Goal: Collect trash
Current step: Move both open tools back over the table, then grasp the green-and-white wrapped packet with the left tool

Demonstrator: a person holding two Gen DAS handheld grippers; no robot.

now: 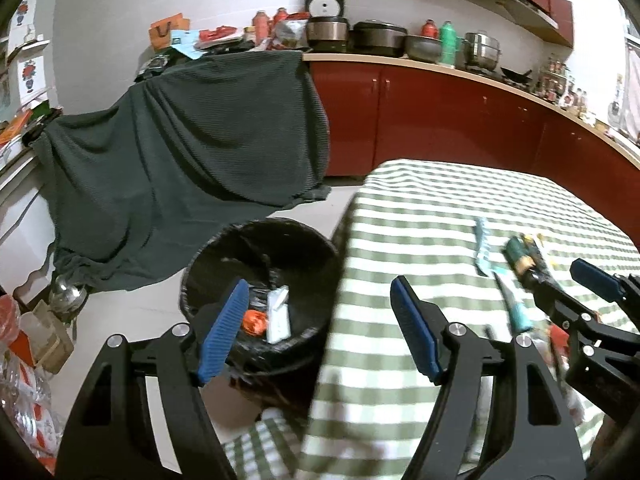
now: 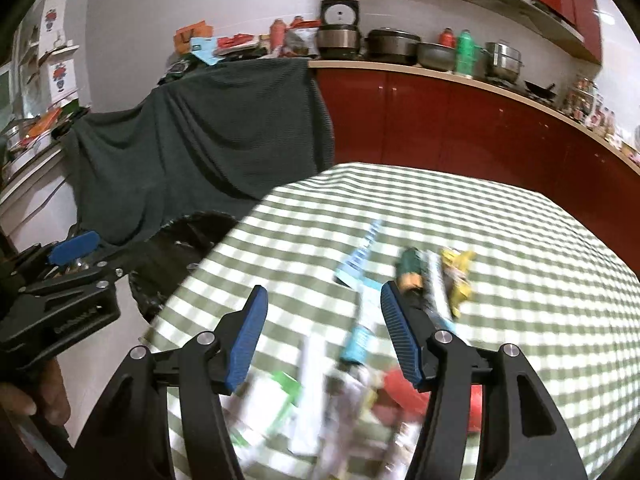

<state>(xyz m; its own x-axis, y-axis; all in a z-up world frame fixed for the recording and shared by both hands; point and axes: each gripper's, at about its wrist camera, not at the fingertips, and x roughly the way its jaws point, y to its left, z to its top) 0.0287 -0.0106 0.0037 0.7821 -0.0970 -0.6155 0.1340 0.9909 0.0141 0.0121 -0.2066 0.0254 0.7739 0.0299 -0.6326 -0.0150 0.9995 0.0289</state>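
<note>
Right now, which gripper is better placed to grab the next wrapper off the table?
Right. The right gripper is open directly over the wrappers, while the left gripper, also open, straddles the bin edge.

Dark green cloth [image 1: 180, 152] draped beside red cabinets [image 1: 420, 120] — pots [image 1: 378, 36] on countertop.

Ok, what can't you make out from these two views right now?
- Pile of wrappers, right wrist view: motion blur, pieces indistinguishable.
- Trash bin, right wrist view: mostly hidden behind the table edge.
- Bin contents, left wrist view: partly covered by the left gripper.
- Counter jars: too small.
</note>
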